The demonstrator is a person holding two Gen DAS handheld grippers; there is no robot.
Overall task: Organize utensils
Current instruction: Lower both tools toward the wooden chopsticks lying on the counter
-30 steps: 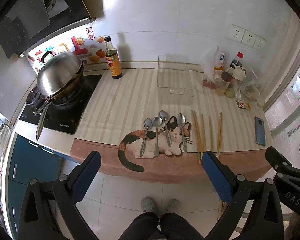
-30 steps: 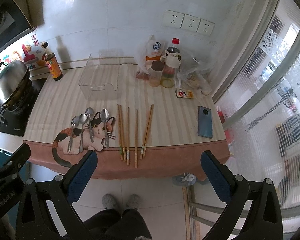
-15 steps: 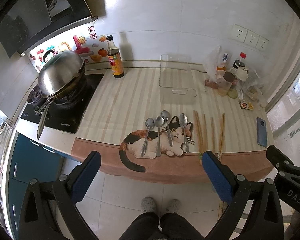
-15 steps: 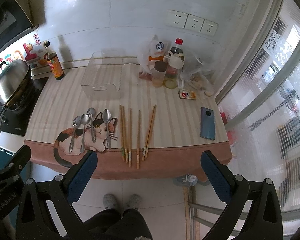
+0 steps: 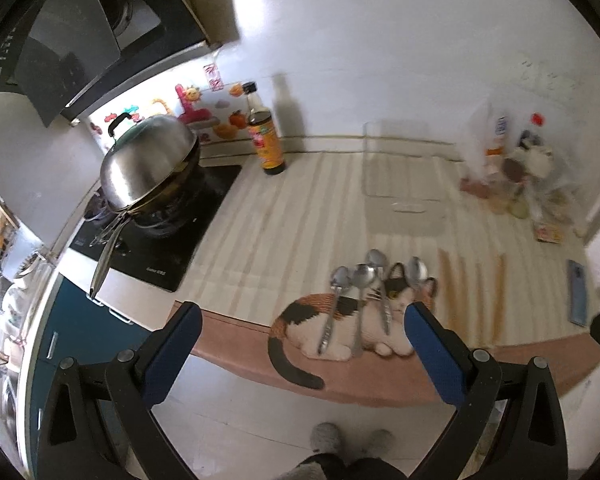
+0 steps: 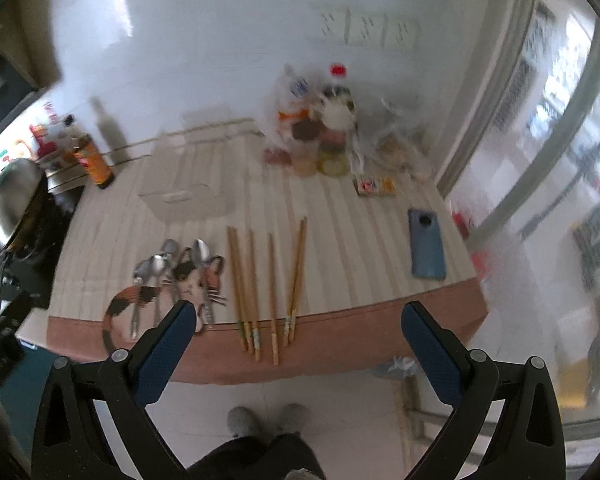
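Several metal spoons [image 5: 360,300] lie side by side on a cat-shaped mat [image 5: 340,328] at the counter's front edge; they also show in the right wrist view [image 6: 168,276]. Several wooden chopsticks [image 6: 268,284] lie to their right, also seen in the left wrist view [image 5: 476,292]. A clear plastic tray [image 5: 404,184] stands behind them near the wall, and shows in the right wrist view [image 6: 188,200]. My left gripper [image 5: 300,344] is open and empty, in front of the counter near the spoons. My right gripper [image 6: 296,344] is open and empty, in front of the chopstick ends.
A lidded wok [image 5: 148,164] sits on the stove at left. A sauce bottle [image 5: 266,136] stands by the wall. Bottles and bags [image 6: 320,120] crowd the back right. A blue phone [image 6: 426,244] lies at the right. The person's feet [image 6: 264,420] are below.
Both grippers have moved closer to the counter, and both views are now motion-blurred. The left view has swung left, the right view has tilted. Nothing on the counter has moved.
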